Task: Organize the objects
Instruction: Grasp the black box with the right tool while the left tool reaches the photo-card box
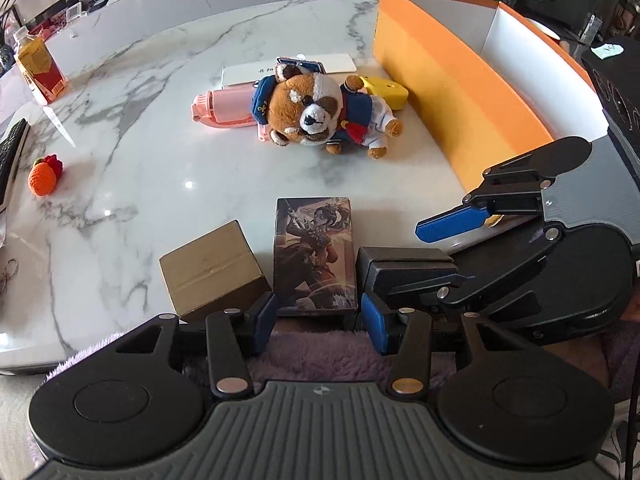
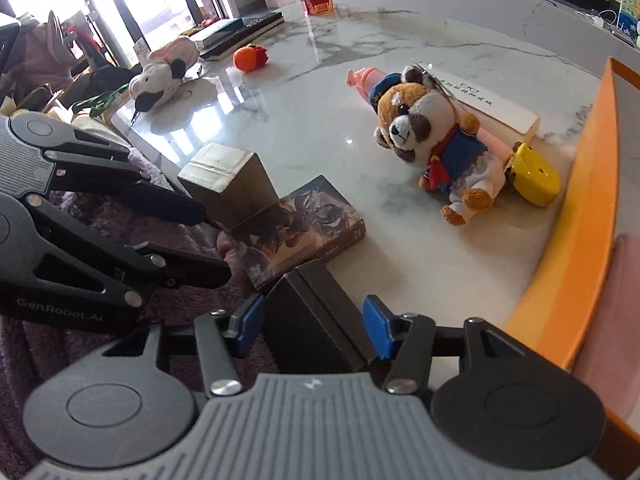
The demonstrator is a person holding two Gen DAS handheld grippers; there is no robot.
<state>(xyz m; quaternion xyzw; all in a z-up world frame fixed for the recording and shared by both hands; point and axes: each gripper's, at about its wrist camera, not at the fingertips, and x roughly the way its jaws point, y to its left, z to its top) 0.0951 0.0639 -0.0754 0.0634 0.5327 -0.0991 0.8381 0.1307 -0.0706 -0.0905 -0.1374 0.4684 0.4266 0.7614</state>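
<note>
Left claw (image 1: 316, 314), branded GenRobot.AI, straddles the picture box (image 1: 314, 252) ungripped; right claw (image 2: 312, 326) straddles the black box (image 2: 316, 320).

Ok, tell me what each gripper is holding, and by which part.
Nothing looks gripped yet. The left gripper straddles the near end of the picture box; the right gripper straddles the black box, pads not pressing.

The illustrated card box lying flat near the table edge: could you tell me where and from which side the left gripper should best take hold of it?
Grip the illustrated card box across its two long side edges, coming down from above at its near end. It lies flat, and the left gripper already straddles that end with open jaws. The gold box and black box flank it closely, so keep the fingers narrow and vertical.
</note>
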